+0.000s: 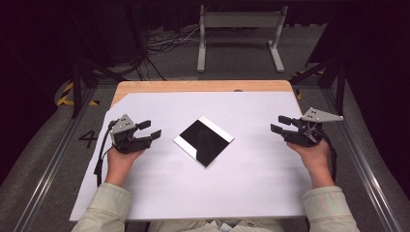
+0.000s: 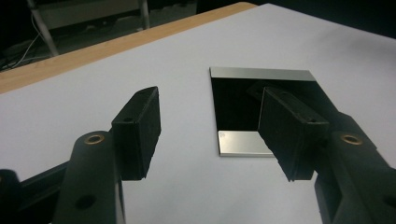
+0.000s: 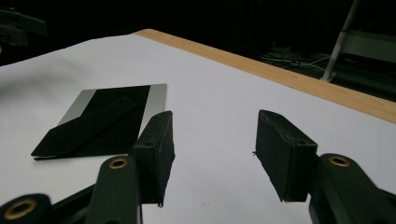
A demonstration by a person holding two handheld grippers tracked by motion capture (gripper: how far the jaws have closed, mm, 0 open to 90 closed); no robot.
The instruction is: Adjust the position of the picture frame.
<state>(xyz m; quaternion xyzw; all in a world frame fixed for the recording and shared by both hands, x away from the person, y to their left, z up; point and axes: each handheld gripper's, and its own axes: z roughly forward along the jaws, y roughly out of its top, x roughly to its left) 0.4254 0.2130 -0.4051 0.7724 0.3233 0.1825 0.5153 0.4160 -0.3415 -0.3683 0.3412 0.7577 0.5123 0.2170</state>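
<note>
Two grippers, both spread wide with nothing in them, and one flat shiny plate (image 1: pixel 203 141) sitting dead centre on the white sheet (image 1: pixel 251 188) that covers the table (image 1: pixel 193 86). From the high view my left gripper (image 1: pixel 149 131) is at about 9 o'clock from the plate and my right gripper (image 1: pixel 279 124) at about 3 o'clock, both well apart from it, pads pointing in toward the middle.

My read on the plate: thin, stiff, glossy like a mirror, so probably slippery and easy to scratch or chip. It lies flush on the sheet, so there's no gap to get a pad under. I'd go for a corner or an edge, maybe pin one side with one gripper and tip up the other side.

View differences: the high view gives the diamond layout, with a corner aimed at each gripper. The left gripper view shows the plate (image 2: pixel 243 107) just beyond my right-hand pad, with that pad mirrored in the surface. The right gripper view catches the plate (image 3: pixel 100 119) low at 10 o'clock and shows how thin its edge is.
</note>
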